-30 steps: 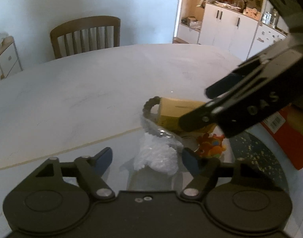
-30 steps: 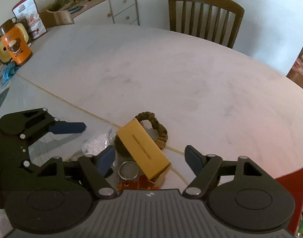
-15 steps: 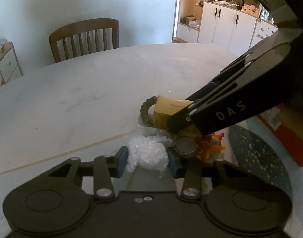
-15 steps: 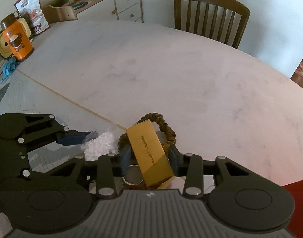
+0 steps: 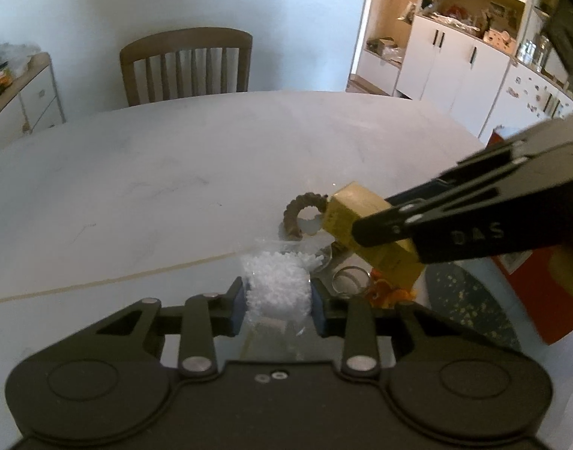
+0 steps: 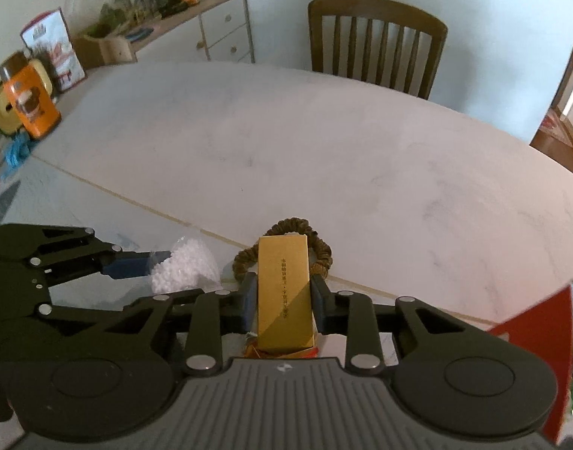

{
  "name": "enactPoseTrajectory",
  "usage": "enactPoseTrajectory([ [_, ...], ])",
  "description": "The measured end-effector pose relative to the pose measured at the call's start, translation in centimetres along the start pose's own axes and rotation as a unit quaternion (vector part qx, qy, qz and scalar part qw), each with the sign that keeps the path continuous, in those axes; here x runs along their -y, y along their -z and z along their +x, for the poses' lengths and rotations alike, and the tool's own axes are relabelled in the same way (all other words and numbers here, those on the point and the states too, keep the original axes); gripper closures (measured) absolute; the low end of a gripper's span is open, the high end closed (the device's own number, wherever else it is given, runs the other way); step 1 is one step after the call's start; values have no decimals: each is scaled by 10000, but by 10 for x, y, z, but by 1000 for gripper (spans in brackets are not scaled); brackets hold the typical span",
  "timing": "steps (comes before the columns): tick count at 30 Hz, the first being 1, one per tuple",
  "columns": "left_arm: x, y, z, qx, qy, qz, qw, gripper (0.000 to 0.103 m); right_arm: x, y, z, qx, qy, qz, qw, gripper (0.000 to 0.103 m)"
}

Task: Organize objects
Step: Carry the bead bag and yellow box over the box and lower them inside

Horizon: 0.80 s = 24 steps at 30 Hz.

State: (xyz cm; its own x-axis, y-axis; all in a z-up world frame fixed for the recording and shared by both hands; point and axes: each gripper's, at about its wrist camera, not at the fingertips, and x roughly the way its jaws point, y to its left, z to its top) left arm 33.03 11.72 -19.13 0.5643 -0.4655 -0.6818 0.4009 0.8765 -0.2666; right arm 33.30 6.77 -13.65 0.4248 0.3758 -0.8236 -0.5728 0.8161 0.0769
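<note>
The left tongs [image 5: 277,302] pinch a clear crinkly plastic bag of white granules [image 5: 277,285] near the surface's [image 6: 323,157] close edge. The right tongs [image 6: 284,302] clamp a smooth golden rectangular box [image 6: 284,292], whose long axis runs away from the camera toward the wooden chair [image 6: 376,41]. A ruffled brown scrunchie [image 6: 320,251] lies behind it.

Right tool [image 6: 282,302] tight around yellow box [image 6: 284,292], left tool [image 6: 162,262] around bag of white granules [image 6: 185,268], above pale tabletop [image 6: 286,142].

surface: pale oval table [image 6: 323,142] | lying on it: brown scrunchie [image 5: 294,214], metal ring [image 5: 349,280]
</note>
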Motion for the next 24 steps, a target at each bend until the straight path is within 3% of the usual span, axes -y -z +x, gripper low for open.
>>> enactPoseTrajectory([
  [12, 29, -15, -59, 260, 131, -264, 9992, 70, 8, 25, -90, 419, -34, 609, 9973, 74],
  [24, 99, -27, -115, 508, 236, -34, 9984, 70, 21, 57, -173, 749, -52, 917, 9929, 74],
])
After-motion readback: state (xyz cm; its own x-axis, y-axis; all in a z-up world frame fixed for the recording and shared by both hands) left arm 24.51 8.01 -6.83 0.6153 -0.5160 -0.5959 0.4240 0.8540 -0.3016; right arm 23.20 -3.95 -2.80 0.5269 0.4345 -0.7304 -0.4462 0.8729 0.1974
